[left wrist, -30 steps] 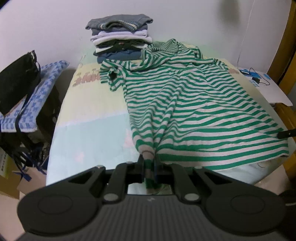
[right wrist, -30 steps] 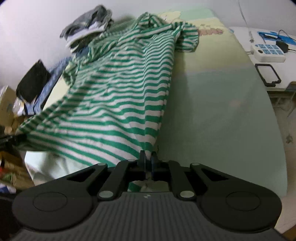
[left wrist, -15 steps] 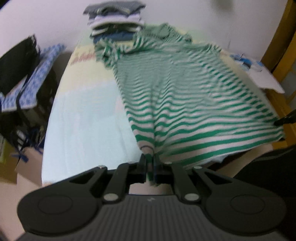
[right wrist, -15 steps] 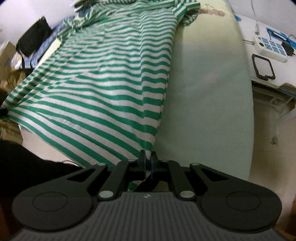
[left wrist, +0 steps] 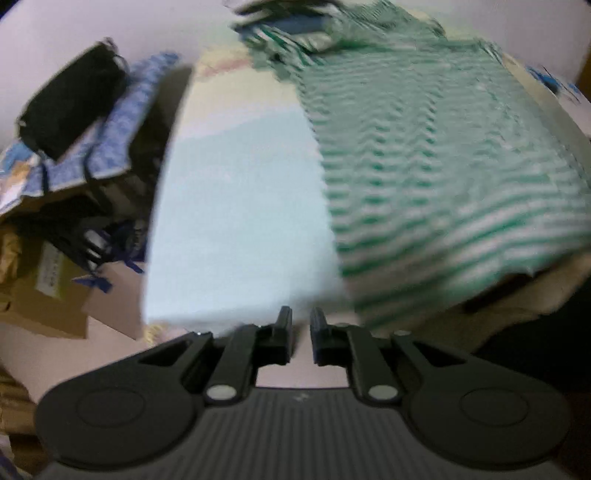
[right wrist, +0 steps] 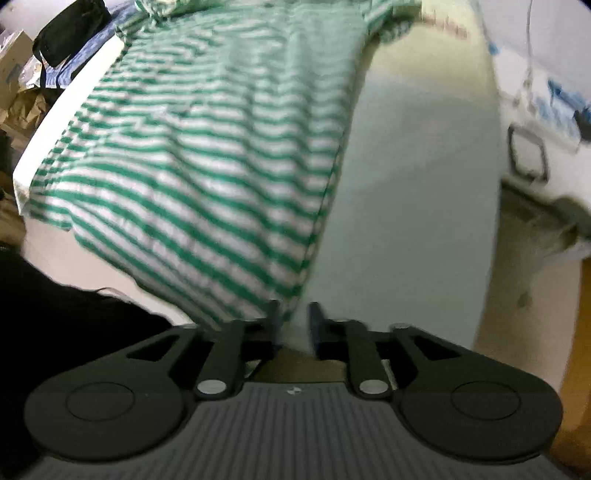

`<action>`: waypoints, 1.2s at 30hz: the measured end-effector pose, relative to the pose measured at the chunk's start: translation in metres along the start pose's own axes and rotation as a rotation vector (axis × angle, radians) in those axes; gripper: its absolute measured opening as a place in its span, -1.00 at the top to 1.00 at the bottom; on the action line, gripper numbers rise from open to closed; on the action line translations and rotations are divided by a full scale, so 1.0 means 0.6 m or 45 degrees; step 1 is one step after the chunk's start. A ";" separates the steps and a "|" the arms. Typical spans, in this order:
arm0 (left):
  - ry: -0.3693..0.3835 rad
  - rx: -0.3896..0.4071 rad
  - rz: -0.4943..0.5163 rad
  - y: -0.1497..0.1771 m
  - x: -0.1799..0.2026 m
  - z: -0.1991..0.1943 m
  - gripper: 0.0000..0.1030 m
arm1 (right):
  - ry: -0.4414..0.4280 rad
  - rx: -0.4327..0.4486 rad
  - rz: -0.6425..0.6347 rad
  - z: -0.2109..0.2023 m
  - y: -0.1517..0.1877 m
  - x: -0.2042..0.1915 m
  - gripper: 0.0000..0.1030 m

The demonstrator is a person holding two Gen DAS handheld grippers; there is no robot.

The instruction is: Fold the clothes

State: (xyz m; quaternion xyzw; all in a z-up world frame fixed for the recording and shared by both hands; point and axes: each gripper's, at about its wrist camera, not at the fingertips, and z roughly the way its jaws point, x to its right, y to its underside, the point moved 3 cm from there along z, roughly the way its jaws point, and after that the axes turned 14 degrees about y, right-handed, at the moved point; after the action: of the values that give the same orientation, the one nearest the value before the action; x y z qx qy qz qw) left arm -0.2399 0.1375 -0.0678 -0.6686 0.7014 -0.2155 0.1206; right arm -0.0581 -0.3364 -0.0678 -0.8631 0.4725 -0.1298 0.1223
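A green-and-white striped shirt (left wrist: 424, 155) lies spread on the bed, its hem hanging over the near edge; it also shows in the right wrist view (right wrist: 207, 147). My left gripper (left wrist: 300, 317) is open a little and empty, at the bed's near edge, left of the hem. My right gripper (right wrist: 293, 314) is open a little and empty, with the shirt's right hem corner just beyond its left finger. Both views are blurred by motion.
The pale mattress (left wrist: 236, 199) fills the middle. A stack of folded clothes (left wrist: 288, 18) sits at its far end. A black bag (left wrist: 70, 103) on blue cloth and cardboard boxes (left wrist: 40, 291) stand at the left. A side table with cables (right wrist: 546, 110) stands at the right.
Both grippers held the shirt's hem corners and pulled the shirt flat towards the near edge. Now both have opened and let go, and the hem hangs over the bed's edge.
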 end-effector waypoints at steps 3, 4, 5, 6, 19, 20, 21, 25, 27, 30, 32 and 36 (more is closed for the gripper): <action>-0.014 0.103 0.060 -0.052 0.020 0.000 0.80 | -0.023 0.137 0.015 -0.012 -0.038 -0.010 0.38; -0.012 0.132 0.092 -0.071 0.033 0.008 0.80 | -0.042 0.182 0.013 -0.008 -0.052 -0.020 0.38; -0.002 0.147 0.104 -0.085 0.049 0.027 0.79 | -0.060 0.227 0.011 -0.005 -0.065 -0.030 0.38; 0.009 0.161 0.116 -0.100 0.064 0.046 0.76 | -0.052 0.256 0.009 0.008 -0.077 -0.043 0.38; -0.083 0.136 0.060 -0.156 0.123 0.203 0.62 | 0.078 0.243 0.094 0.097 -0.092 -0.074 0.43; -0.105 0.144 0.064 -0.152 0.119 0.201 0.61 | 0.103 0.233 0.077 0.095 -0.087 -0.069 0.45; -0.134 0.146 0.064 -0.151 0.114 0.201 0.53 | 0.129 0.223 0.061 0.094 -0.083 -0.064 0.59; -0.183 0.145 0.074 -0.155 0.097 0.201 0.34 | 0.144 0.165 0.058 0.091 -0.078 -0.046 0.72; -0.223 0.132 0.123 -0.162 0.097 0.204 0.27 | 0.166 0.128 0.061 0.090 -0.086 -0.045 0.73; -0.227 0.121 0.159 -0.180 0.097 0.208 0.33 | 0.170 0.140 0.110 0.082 -0.112 -0.048 0.53; -0.181 0.159 0.167 -0.203 0.098 0.206 0.39 | 0.128 0.199 0.164 0.075 -0.144 -0.050 0.53; -0.088 0.250 0.182 -0.280 0.100 0.225 0.39 | 0.108 0.318 0.191 0.095 -0.230 -0.076 0.52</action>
State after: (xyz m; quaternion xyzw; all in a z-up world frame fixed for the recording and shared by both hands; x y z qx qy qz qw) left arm -0.0338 0.0570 -0.1012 -0.6090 0.7182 -0.2508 0.2247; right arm 0.0460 -0.2204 -0.0800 -0.7971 0.5207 -0.2145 0.2179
